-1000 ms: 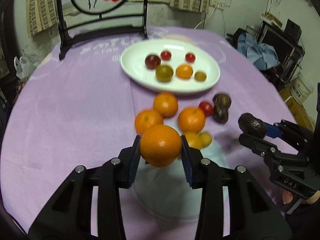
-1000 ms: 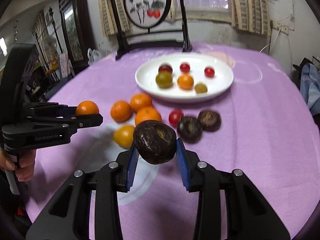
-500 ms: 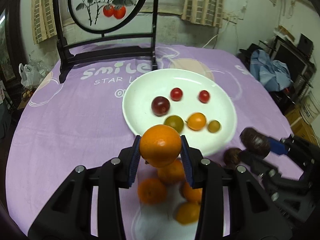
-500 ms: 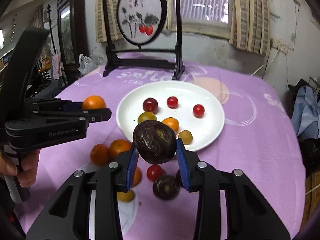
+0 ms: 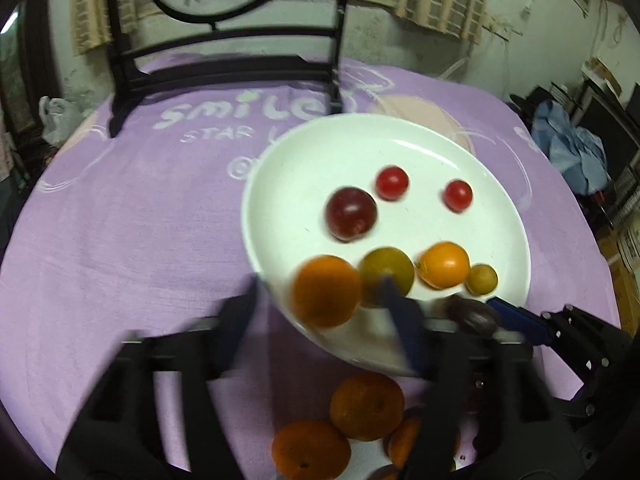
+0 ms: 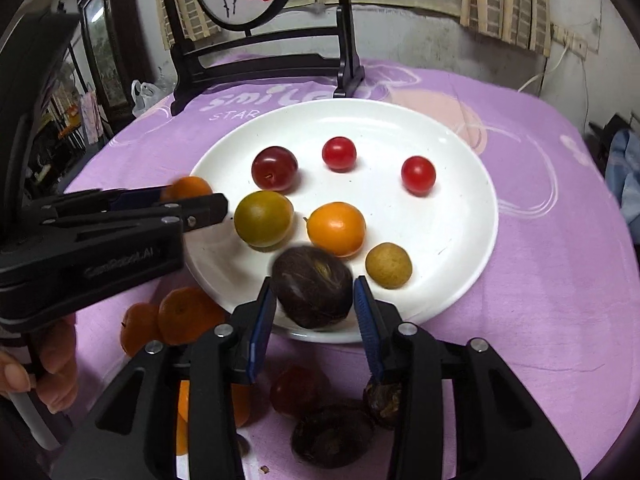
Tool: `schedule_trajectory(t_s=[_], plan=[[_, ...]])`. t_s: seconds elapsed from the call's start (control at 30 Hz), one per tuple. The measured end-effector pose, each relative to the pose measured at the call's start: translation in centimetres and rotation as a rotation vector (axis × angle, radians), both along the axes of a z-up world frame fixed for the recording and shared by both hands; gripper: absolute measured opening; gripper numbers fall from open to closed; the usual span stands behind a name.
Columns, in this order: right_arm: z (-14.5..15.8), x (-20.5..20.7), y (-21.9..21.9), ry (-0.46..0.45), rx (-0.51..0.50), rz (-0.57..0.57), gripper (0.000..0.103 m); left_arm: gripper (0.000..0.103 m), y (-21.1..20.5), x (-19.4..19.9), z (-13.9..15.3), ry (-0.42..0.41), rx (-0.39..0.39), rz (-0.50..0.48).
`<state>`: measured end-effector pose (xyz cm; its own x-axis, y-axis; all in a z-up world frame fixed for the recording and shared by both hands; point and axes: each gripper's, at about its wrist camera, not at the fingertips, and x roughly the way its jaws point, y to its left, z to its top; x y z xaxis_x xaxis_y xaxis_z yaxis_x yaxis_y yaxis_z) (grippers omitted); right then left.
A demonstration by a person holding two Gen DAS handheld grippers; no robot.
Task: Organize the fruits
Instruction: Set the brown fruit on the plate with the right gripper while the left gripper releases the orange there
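My left gripper [image 5: 320,296] has its jaws spread; the orange [image 5: 326,291] sits blurred between them over the near rim of the white plate [image 5: 280,168], touching neither pad clearly. My right gripper [image 6: 314,300] has its jaws slightly apart around the dark brown fruit [image 6: 313,286] at the plate's [image 6: 460,240] front edge. The plate holds a dark plum [image 6: 275,168], two red tomatoes [image 6: 339,153], a green-yellow fruit [image 6: 263,218], an orange fruit [image 6: 337,228] and a small yellow one [image 6: 388,265]. The left gripper [image 6: 200,208] and the orange [image 6: 188,188] also show in the right wrist view.
Several oranges [image 5: 366,406] lie on the purple tablecloth [image 5: 120,220] before the plate, with a red tomato [image 6: 294,390] and dark fruits [image 6: 332,436]. A black framed screen stand [image 6: 264,56] stands behind the plate.
Both grippers moved forward to the plate's near rim. The left jaws have opened off the orange, with motion blur. The right jaws have loosened around the dark fruit.
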<state>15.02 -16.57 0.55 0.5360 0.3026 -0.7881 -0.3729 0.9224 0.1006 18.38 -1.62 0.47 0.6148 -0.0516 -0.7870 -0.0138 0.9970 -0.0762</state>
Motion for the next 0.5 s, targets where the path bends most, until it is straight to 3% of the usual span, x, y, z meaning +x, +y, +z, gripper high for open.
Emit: schedule_trajectory(t_s=[0.07,0.5], plan=[[0.3,-0.4,-0.2,-0.02,-0.006,-0.004,0.051,0.08,0.0,-0.6,0.7,-0.037,0.01,0.003],[2.2,-7.0,-3.7,-0.072,0.026,-0.021,0.055,0.088,1.8,-7.1,1.2,-0.045,-0.025,0.008]])
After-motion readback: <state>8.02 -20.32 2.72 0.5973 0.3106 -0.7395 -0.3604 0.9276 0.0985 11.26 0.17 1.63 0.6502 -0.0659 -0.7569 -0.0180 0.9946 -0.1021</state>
